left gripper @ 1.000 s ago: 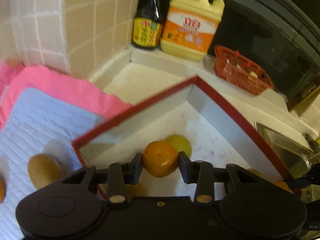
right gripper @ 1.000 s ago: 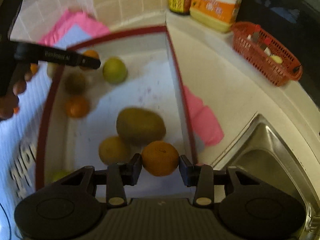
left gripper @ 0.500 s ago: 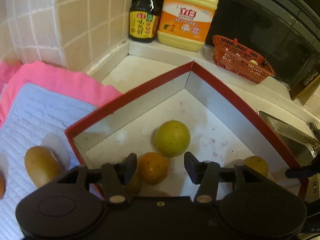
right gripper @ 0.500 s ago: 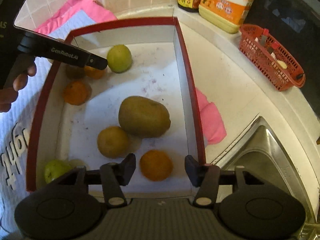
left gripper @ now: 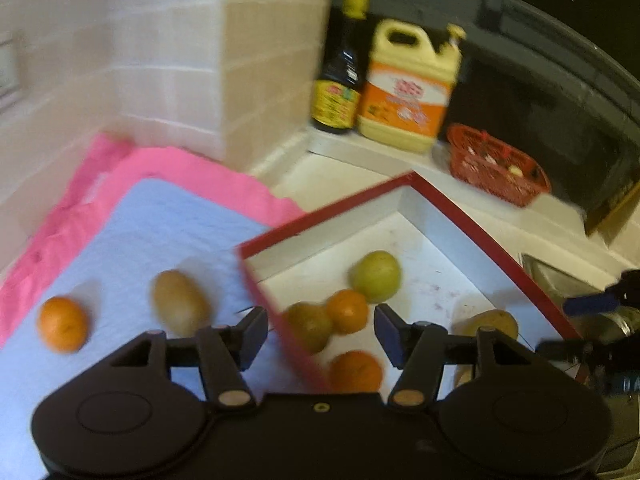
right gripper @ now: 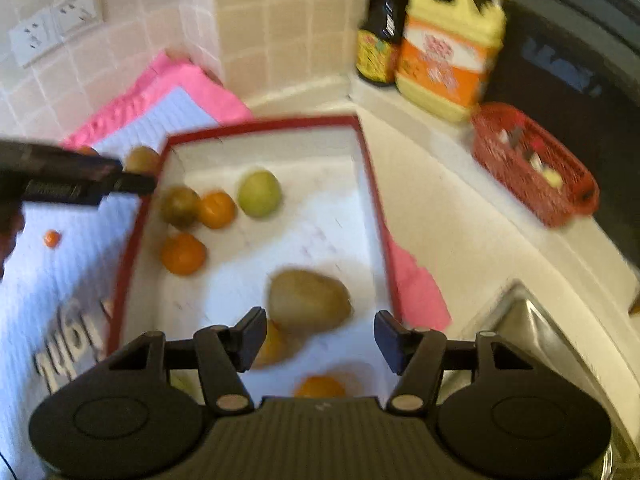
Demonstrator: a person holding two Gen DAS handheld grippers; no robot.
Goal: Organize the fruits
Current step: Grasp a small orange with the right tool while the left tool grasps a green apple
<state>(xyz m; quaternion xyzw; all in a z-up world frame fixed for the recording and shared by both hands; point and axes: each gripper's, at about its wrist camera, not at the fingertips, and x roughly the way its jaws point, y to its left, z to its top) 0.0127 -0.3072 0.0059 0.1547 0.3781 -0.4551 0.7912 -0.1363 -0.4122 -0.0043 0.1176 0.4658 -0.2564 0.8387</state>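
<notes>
Above the red-rimmed white rectangular box (right gripper: 372, 168) both grippers are held, and every place below is given from that box. The left gripper (left gripper: 320, 332) is seen over its near left rim, its jaws opening, about half apart, with nothing clamped between them. The right gripper (right gripper: 320, 332) is seen over the box's near end, its jaws about half apart and empty, no pad touching any fruit. Inside the box, a round pale green fruit (right gripper: 259, 193) is found toward the far end, with a small orange (right gripper: 216, 209) just beside it and a dull olive-brown fruit (right gripper: 179, 206) next to that, near the left wall. A second orange (right gripper: 183, 253) is seen nearer along the left wall, and a large brown oval kiwi-like fruit (right gripper: 309, 301) lies near the right wall. Outside the box, to its left, a brown oval fruit (left gripper: 180, 303) and a loose orange (left gripper: 62, 323) are left on a pale blue quilted mat (left gripper: 152, 232). Beyond the box's far corner a red plastic mesh basket (right gripper: 532, 164) is seen. Both views are blurred.
</notes>
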